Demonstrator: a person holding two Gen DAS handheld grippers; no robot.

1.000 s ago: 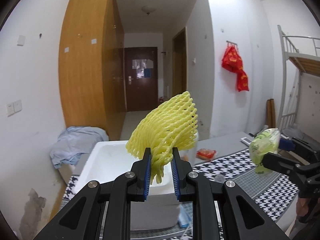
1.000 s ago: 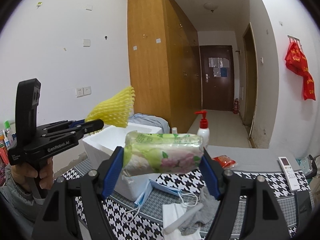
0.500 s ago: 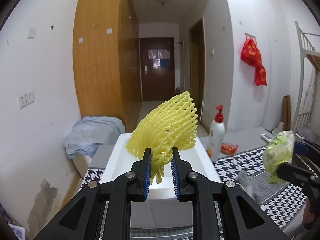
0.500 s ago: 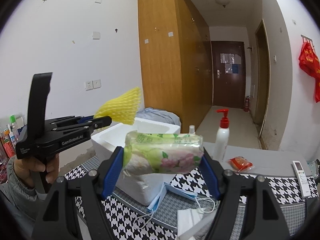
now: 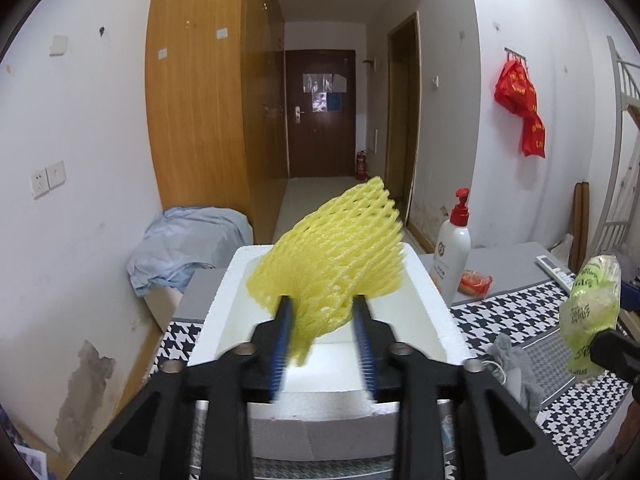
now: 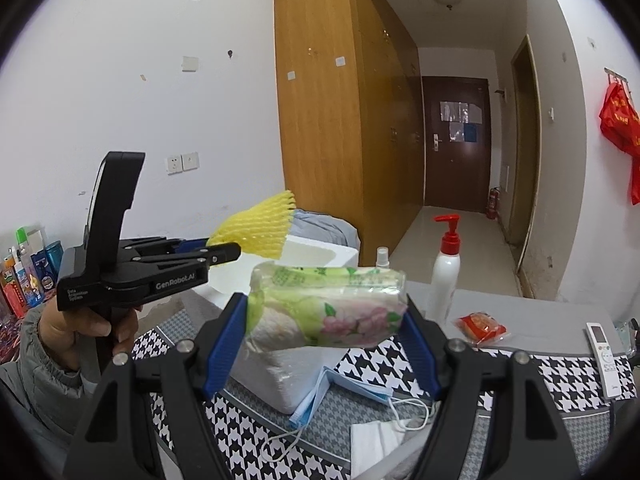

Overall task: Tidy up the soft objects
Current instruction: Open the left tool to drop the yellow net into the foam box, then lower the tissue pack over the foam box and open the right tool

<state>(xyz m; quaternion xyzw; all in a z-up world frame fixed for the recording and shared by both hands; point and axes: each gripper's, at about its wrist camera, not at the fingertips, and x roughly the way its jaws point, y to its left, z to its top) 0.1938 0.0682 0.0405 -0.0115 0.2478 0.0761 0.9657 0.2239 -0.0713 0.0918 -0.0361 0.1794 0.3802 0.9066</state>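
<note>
Left wrist view: the left gripper (image 5: 322, 330) is seen above the open white foam box (image 5: 436, 308), its jaws opening, with the stem of one yellow foam net (image 5: 340, 256) lying loose between the blue pads (image 5: 280, 340); the pads no longer pinch it as they did half a second ago, when they stood close together on the stem. The net's long axis is tilted, its narrow end low at the pads and its flared end pointed up and to the right, over the box's hollow. The box is shown larger and lower in this view than before, and the white pump bottle (image 5: 452, 256) is seen just beside the box's right wall. In the right wrist view one tissue pack (image 6: 326, 306) in green flowered wrap is clamped by its two ends in the right gripper (image 6: 326, 344), its long axis level and crosswise, held above the near right corner of the box as before. On the houndstooth tablecloth (image 6: 568, 372) are counted one blue face mask (image 6: 348, 388) touching the box's foot, one orange sachet (image 6: 480, 326), one remote control (image 6: 606, 360) near the right edge, and one grey sock (image 5: 516, 372).
</note>
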